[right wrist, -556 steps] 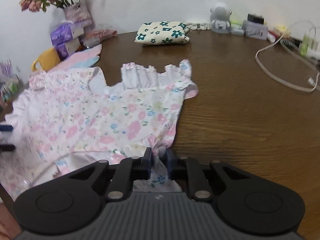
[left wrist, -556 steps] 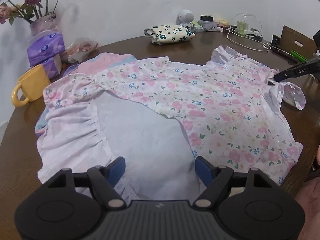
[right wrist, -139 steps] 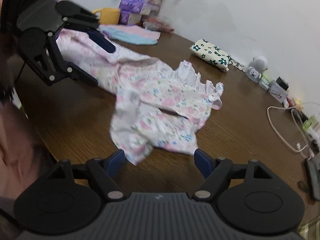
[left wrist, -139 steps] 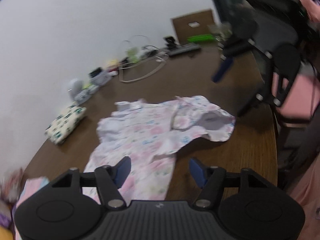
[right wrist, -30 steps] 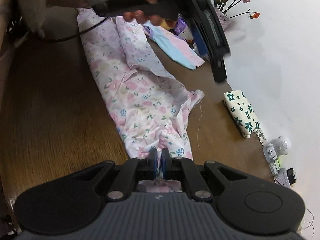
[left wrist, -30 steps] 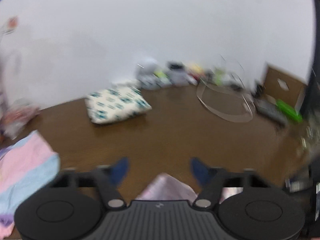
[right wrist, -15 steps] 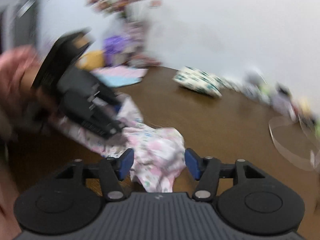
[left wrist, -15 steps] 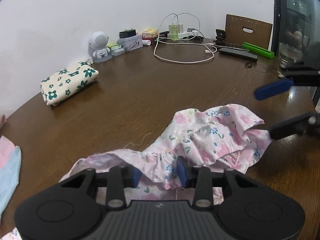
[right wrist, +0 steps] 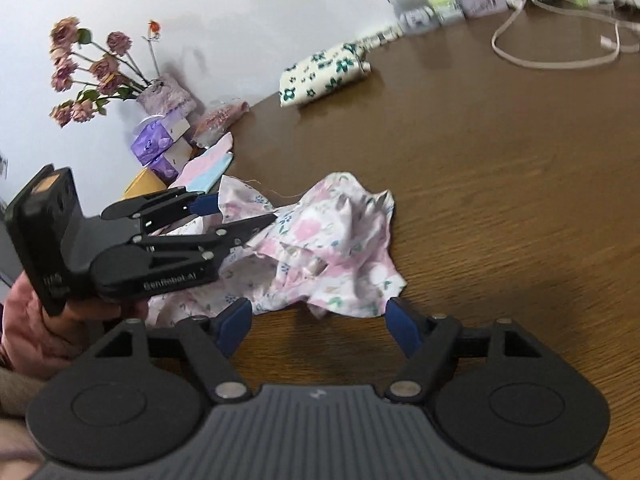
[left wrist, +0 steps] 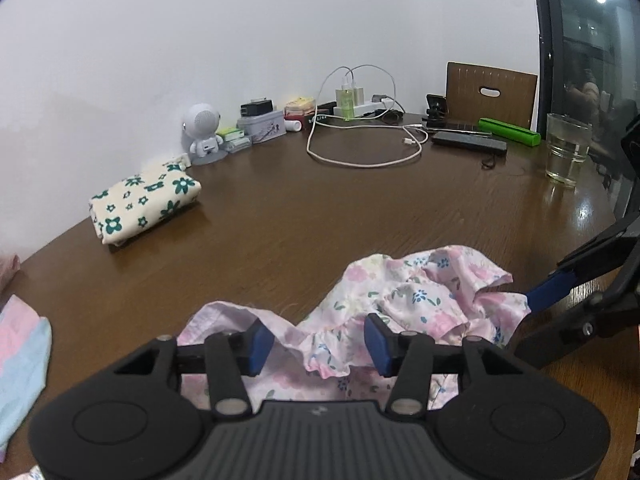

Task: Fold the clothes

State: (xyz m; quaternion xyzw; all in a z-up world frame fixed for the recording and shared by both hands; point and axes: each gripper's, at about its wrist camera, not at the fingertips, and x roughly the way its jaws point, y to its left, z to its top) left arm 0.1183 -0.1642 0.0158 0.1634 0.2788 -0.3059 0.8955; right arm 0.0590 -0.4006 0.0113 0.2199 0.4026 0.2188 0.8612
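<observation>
Right tongs (right wrist: 318, 322): released, blue pads spread wide; the near edge of the garment lies just beyond them on the surface, not gripped.
Left tongs (left wrist: 316, 344): parted and holding nothing; a ruffled hem of the garment lies between and just beyond the pads.
Pink floral garment (right wrist: 328, 248): bunched in a loose heap near the front edge of the brown surface (right wrist: 500, 168), with the far end rumpled and raised; it is judged as only partly folded.
Step in hand: a new hold on the heap seems to be sought by both tongs.
How it is done well: the free hem should be taken at two separated points, one by each pair of tongs, only one layer being pinched; then the cloth should be pulled flat before any fold is laid, because the thin fabric is expected to slip and wrinkle.
Left side, farther: a pink and blue cloth (left wrist: 20, 356) is seen.
Far: a folded cream cloth with green flowers (left wrist: 144, 200) lies well apart, and a white cable (left wrist: 360, 152) and a glass of water (left wrist: 566, 152) should be kept clear of.
</observation>
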